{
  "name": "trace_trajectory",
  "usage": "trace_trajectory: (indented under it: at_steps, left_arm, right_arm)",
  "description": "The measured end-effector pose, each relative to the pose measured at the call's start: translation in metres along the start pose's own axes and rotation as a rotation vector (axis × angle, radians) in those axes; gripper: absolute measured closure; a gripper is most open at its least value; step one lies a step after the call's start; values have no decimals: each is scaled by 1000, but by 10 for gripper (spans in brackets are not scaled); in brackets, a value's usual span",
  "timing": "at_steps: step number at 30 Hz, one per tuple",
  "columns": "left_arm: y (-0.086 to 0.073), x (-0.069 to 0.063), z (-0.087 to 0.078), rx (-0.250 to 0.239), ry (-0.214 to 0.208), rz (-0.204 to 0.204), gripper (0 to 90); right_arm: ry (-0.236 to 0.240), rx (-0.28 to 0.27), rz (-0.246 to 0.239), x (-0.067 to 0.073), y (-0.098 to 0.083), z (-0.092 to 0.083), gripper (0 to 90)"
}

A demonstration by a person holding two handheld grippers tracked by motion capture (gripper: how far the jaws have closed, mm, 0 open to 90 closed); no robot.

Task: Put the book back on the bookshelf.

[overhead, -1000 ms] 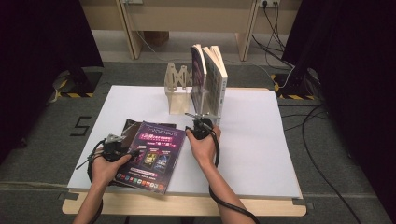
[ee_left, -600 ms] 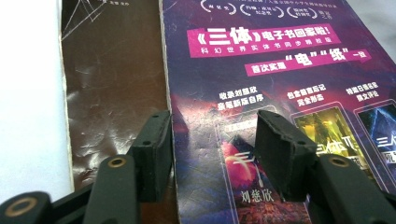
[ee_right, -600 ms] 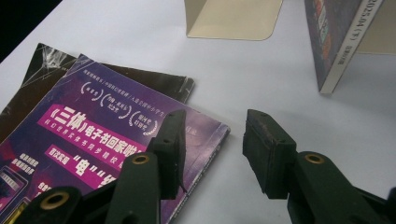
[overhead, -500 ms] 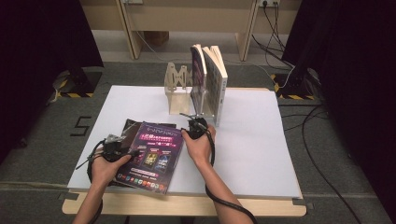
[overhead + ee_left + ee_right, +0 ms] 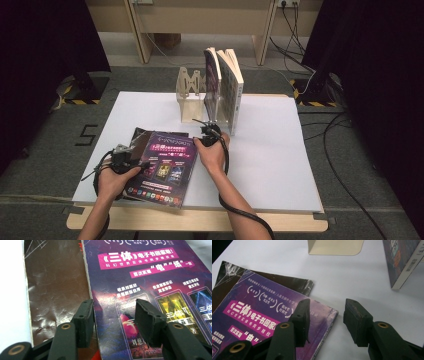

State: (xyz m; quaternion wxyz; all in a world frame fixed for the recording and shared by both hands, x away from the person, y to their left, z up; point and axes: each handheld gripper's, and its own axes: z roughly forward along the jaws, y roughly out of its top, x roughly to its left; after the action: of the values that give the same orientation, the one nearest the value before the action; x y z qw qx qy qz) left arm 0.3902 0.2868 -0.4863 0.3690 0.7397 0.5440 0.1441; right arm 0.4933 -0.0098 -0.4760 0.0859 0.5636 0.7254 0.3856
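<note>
A purple paperback lies flat on a dark brown book at the front left of the white table top. My left gripper sits at the paperback's left edge. In the left gripper view, the left gripper is open and has just been closing, one jaw over the brown book, the other over the purple cover. My right gripper is at the paperback's far right corner. In the right gripper view, the right gripper is open and has just been opening, astride that corner of the paperback.
A pale wooden book stand stands at the back of the table, with two upright books leaning beside it, close behind my right gripper. One of these books is at the top right of the right gripper view. Cables run over the floor at right.
My right gripper has edged slightly left onto the paperback's corner. The left hand and both books have stayed in place.
</note>
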Motion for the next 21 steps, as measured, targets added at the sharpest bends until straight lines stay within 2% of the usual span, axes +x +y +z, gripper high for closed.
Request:
trace_trajectory:
  at_steps: [5, 8, 13, 21]
  left_arm:
    - [0, 0, -1, 12, -14, -7, 522]
    - [0, 0, -1, 12, -14, -8, 523]
    - [0, 0, -1, 11, -17, -10, 508]
    - [1, -1, 0, 8, -12, -4, 490]
  right_arm:
    - [21, 16, 14, -2, 4, 2, 546]
    - [16, 23, 16, -4, 5, 3, 544]
    - [24, 35, 33, -6, 5, 5, 538]
    - [44, 51, 26, -7, 7, 7, 530]
